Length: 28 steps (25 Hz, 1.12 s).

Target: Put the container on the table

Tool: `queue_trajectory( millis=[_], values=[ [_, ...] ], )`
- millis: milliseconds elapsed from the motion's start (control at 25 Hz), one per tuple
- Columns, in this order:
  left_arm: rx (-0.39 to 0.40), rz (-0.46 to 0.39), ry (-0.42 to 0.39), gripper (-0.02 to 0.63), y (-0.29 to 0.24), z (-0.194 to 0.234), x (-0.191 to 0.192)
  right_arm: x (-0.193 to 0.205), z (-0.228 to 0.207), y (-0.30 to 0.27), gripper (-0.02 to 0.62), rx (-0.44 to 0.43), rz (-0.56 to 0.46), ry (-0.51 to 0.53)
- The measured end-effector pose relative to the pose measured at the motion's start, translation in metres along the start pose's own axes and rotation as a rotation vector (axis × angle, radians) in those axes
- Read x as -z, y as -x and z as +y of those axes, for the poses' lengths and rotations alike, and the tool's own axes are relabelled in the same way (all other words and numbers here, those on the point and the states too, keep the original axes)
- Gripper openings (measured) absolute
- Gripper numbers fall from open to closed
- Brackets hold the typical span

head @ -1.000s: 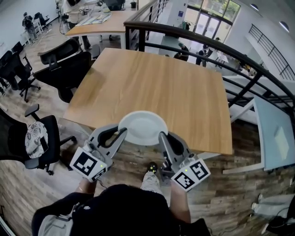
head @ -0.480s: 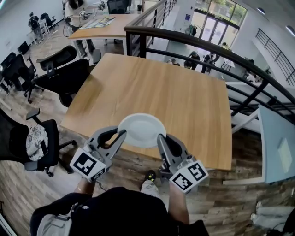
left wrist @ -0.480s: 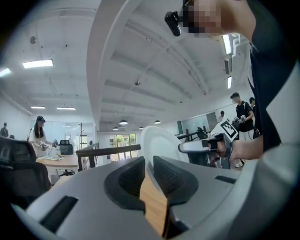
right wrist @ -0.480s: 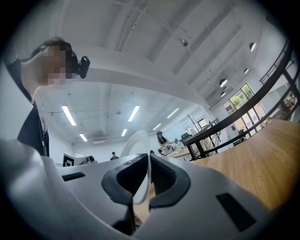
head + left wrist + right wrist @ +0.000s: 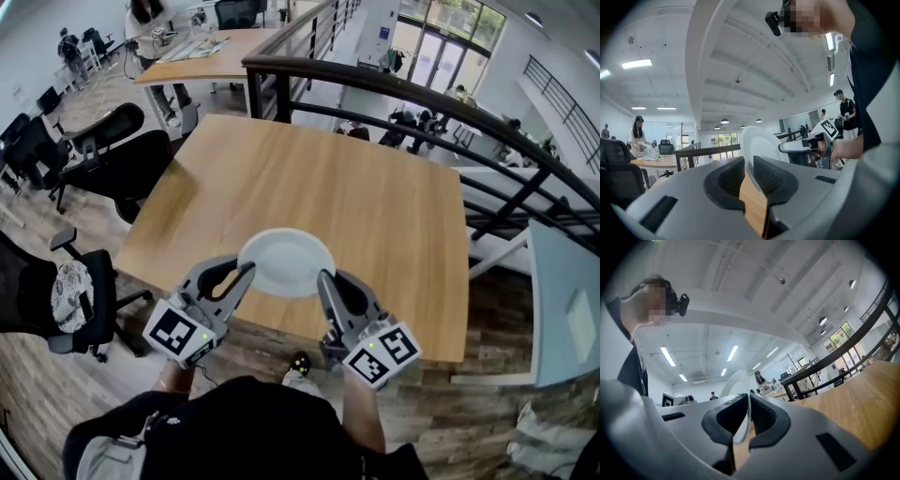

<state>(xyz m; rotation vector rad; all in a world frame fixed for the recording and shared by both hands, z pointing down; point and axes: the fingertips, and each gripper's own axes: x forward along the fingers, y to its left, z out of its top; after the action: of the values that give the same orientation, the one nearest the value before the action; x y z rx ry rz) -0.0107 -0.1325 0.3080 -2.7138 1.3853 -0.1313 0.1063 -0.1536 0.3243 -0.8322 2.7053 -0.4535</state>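
On our left we see black office chairs standing on a wood-plank floor. The nearest chair has a patterned cloth on its seat. A black railing curves across the far side. At far left, by the railing's end, another wooden surface carries papers. A pale grey panel lies at the right.

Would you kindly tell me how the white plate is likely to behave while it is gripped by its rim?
The white plate is probably stiff: pinched only at its rim by the left gripper and right gripper, it shows no sag. Its smooth surface may slip between the pads. Being shallow, it should sit steadily on the table.
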Motion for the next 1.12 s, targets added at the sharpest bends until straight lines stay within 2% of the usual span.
queue_trajectory(
  millis=[600,1120],
  values=[
    [-0.011,0.021,0.006,0.061,-0.06,0.016,0.02,-0.005,-0.062,-0.016,0.025,0.015,0.029,0.006],
    [0.047,0.04,0.041,0.062,-0.088,0.079,0.048,0.017,-0.096,-0.076,0.025,0.102,0.078,0.015]
  ],
)
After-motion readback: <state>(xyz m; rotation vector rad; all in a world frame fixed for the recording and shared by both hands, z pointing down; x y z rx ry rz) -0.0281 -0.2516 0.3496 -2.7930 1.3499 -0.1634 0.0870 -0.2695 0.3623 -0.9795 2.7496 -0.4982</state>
